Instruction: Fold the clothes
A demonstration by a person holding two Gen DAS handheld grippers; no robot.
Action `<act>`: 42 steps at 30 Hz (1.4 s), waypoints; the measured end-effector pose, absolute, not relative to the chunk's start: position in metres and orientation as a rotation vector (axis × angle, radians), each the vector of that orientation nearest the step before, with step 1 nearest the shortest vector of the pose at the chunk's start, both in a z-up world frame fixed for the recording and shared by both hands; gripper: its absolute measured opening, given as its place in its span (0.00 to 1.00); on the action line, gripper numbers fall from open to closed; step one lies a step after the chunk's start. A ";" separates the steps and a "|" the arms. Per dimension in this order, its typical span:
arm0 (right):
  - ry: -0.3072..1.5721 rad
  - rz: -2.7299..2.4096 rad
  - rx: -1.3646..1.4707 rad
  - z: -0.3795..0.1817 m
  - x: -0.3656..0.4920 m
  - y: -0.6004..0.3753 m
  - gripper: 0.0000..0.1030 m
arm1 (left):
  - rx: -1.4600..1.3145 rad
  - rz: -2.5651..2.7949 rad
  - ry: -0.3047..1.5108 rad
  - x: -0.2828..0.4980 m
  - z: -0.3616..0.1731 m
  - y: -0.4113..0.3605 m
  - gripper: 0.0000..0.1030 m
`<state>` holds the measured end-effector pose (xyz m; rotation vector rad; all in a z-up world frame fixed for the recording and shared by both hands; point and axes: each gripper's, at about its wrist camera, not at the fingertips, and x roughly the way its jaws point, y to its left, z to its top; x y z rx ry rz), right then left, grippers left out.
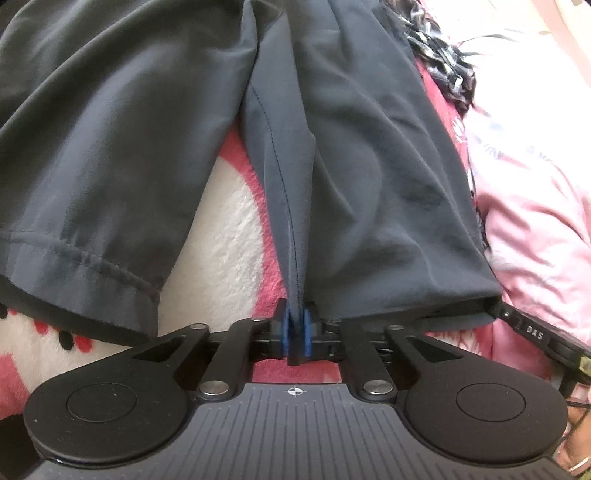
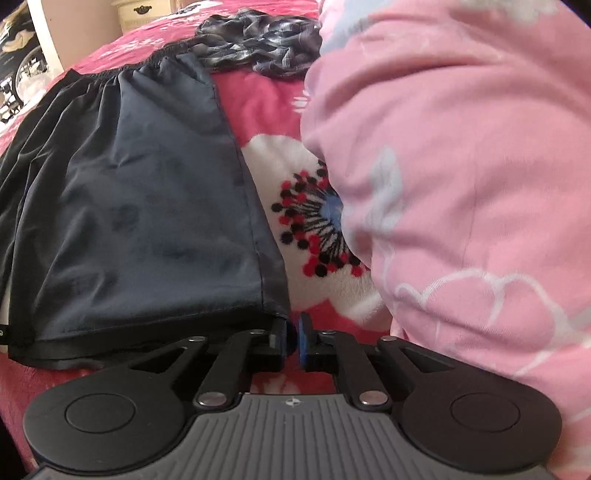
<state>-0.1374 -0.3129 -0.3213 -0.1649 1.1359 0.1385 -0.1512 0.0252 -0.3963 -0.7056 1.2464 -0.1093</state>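
Note:
Dark grey shorts (image 1: 369,166) lie spread on a pink fleece blanket with a big white flower (image 1: 229,240). My left gripper (image 1: 296,326) is shut on a raised ridge of the shorts' inner seam, and the cloth runs up taut from between the blue pads (image 1: 284,328). In the right wrist view the shorts (image 2: 147,221) lie flat to the left, with the gathered waistband at the far end. My right gripper (image 2: 295,334) sits just off the near hem corner, its jaws slightly apart with nothing between them. The hem brushes its left finger.
A bulky pink quilt (image 2: 461,184) with white outlines rises close on the right and also shows in the left wrist view (image 1: 535,203). A crumpled plaid garment (image 2: 258,40) lies beyond the shorts. Cream furniture (image 2: 140,14) stands past the bed's far edge. A black strap (image 1: 535,336) lies by the hem.

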 end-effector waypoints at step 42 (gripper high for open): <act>1.124 0.123 0.681 -0.343 -0.140 -0.348 0.36 | -0.755 -0.176 1.230 -0.143 -0.401 0.044 0.24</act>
